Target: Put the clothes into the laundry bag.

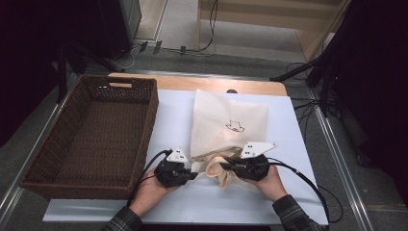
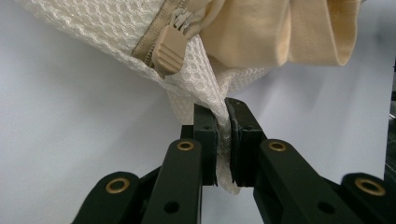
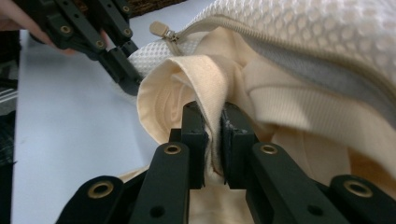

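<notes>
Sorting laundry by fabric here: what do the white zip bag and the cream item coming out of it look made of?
Mesh bag: looks like white synthetic honeycomb netting, matte, with open cells and a beige plastic-looking zip pull. Cream garment: probably soft woven cotton, matte, with a stitched hem; the fibre itself can't be confirmed.

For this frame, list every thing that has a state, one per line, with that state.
Left tool: shut on the mesh bag's corner.
Right tool: shut on the cream garment.
Mesh bag: zip open at this end, lying on the table.
Cream garment: partly out of the bag's mouth.
Wicker basket: upright, empty.
</notes>
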